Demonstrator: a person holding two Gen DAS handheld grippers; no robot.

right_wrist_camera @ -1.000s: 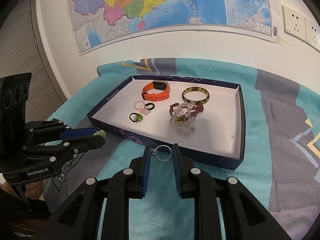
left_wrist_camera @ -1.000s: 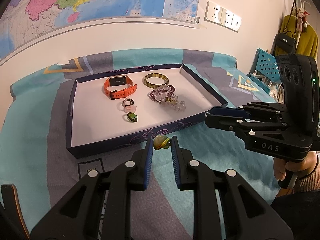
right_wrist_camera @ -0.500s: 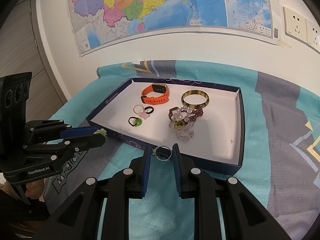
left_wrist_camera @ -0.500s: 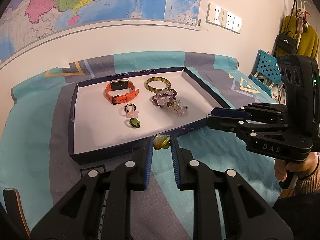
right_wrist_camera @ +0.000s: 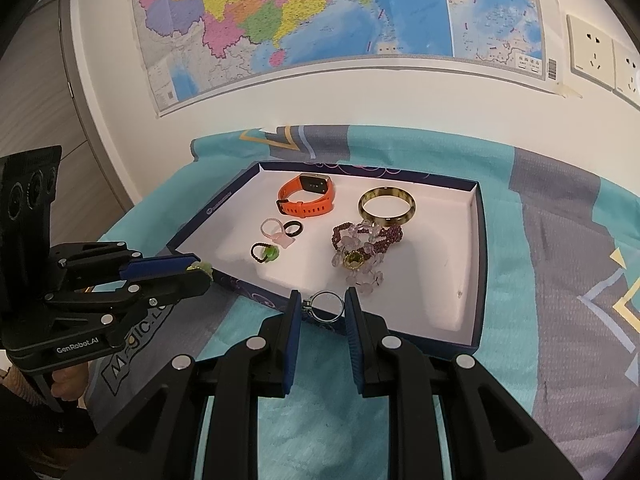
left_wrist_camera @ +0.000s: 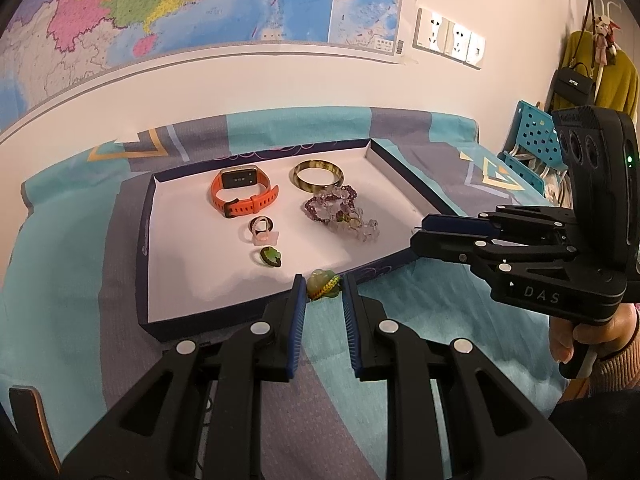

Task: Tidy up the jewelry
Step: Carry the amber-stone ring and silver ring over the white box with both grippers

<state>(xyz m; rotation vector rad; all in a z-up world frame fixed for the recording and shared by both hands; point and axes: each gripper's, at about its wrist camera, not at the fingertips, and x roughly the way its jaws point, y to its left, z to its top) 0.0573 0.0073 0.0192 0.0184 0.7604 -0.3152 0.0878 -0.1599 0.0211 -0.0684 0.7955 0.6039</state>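
Observation:
A shallow dark-blue box lid (left_wrist_camera: 146, 216) (right_wrist_camera: 482, 248) with a white floor lies on the bedspread. In it lie an orange watch (left_wrist_camera: 242, 192) (right_wrist_camera: 308, 200), a brown bangle (left_wrist_camera: 318, 176) (right_wrist_camera: 387, 206), a purple and clear bead bracelet (left_wrist_camera: 340, 216) (right_wrist_camera: 362, 250), and small rings (left_wrist_camera: 264, 234) (right_wrist_camera: 280, 232). My left gripper (left_wrist_camera: 323, 286) is shut on a green and yellow ring (left_wrist_camera: 323, 285), held just before the lid's near rim. My right gripper (right_wrist_camera: 323, 305) is shut on a silver ring (right_wrist_camera: 326, 306) over the lid's near rim. Each gripper shows in the other's view (right_wrist_camera: 196, 270) (left_wrist_camera: 420, 236).
A turquoise and grey bedspread (left_wrist_camera: 420, 320) covers the bed. A wall map (right_wrist_camera: 320, 12) and sockets (left_wrist_camera: 450, 42) are behind. A blue perforated crate (left_wrist_camera: 532, 140) and hanging clothes (left_wrist_camera: 600, 76) stand at the right. A hand (left_wrist_camera: 576, 328) grips the right tool's handle.
Both views show the box lid a little farther off and higher than a second ago, so both grippers drew back slightly. Each still holds its ring.

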